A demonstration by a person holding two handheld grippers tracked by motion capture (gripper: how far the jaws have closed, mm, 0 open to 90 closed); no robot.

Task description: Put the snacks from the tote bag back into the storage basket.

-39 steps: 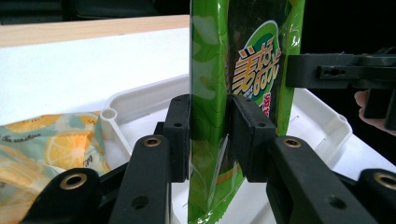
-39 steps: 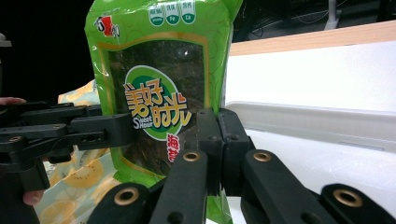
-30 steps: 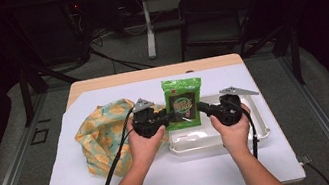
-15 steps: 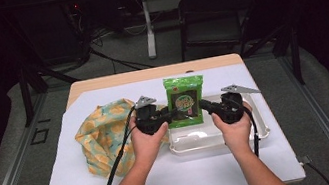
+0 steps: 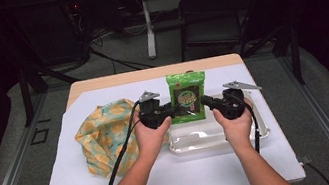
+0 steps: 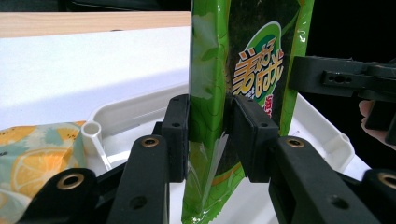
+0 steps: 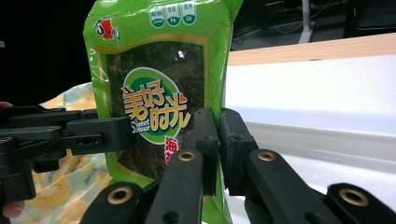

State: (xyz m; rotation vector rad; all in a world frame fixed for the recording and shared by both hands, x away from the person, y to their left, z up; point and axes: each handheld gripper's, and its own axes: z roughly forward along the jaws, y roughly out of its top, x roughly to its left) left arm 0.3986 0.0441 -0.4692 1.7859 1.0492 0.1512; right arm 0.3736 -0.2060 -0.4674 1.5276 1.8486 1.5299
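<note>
green snack pouch (image 5: 188, 97) held upright above white tray (image 5: 260, 129), near tabletop's right half. left gripper (image 6: 211, 133) pinching pouch's left edge, right gripper (image 7: 218, 140) clamped on its right edge. patterned cloth bag (image 5: 104, 135) lying toward left edge.

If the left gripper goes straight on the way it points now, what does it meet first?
The left gripper already clamps the green packet; going straight on, it would probably meet the right gripper first, though depth is unclear.
</note>
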